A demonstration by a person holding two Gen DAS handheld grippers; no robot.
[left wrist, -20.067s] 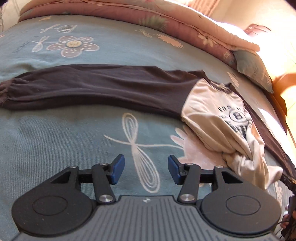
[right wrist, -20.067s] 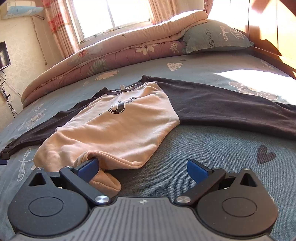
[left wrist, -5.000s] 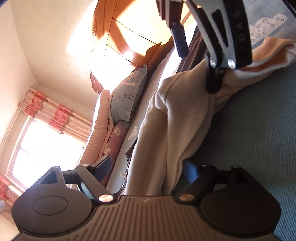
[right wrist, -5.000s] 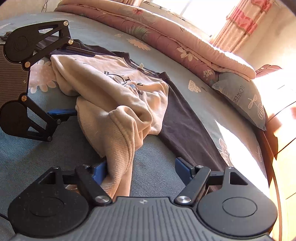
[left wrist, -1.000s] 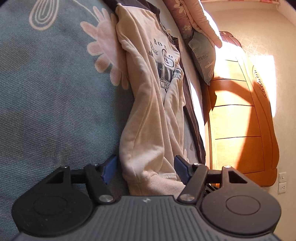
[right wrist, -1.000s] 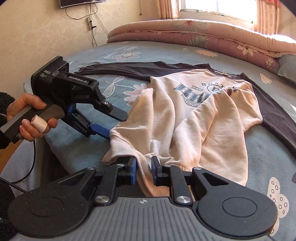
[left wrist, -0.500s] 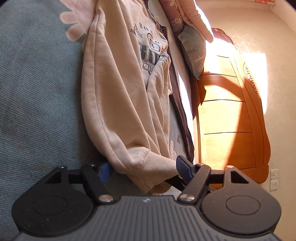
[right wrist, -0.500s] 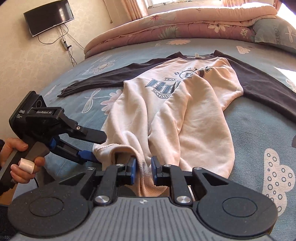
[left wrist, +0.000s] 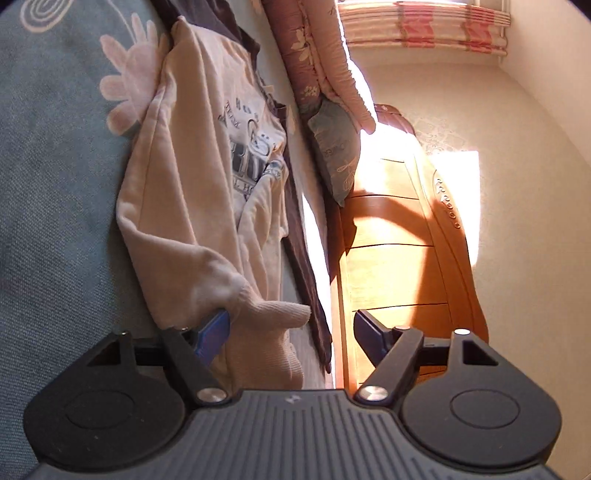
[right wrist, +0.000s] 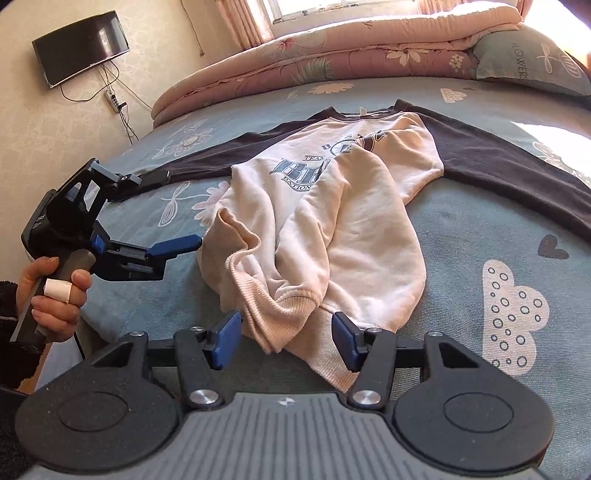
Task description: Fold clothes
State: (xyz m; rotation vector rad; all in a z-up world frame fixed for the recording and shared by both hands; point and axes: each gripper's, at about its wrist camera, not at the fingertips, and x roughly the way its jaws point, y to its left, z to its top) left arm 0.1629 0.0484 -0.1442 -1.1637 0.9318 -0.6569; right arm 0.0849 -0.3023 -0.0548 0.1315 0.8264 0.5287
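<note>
Between the right gripper's (right wrist: 286, 338) opening jaws, the sweatshirt's (right wrist: 343, 221) ribbed hem is lying loose; the left gripper (right wrist: 177, 210) is hovering wide beside it.

Strong daylight enters through the window (right wrist: 343, 9), which is blown out to white in the right wrist view. In the left wrist view a glaring sun patch washes out the wooden headboard (left wrist: 399, 236) and the wall (left wrist: 517, 110), with a dark curved shadow across the wood. Both fisheye pictures are sharp, bend straight lines near the edges, and darken at the corners.
</note>
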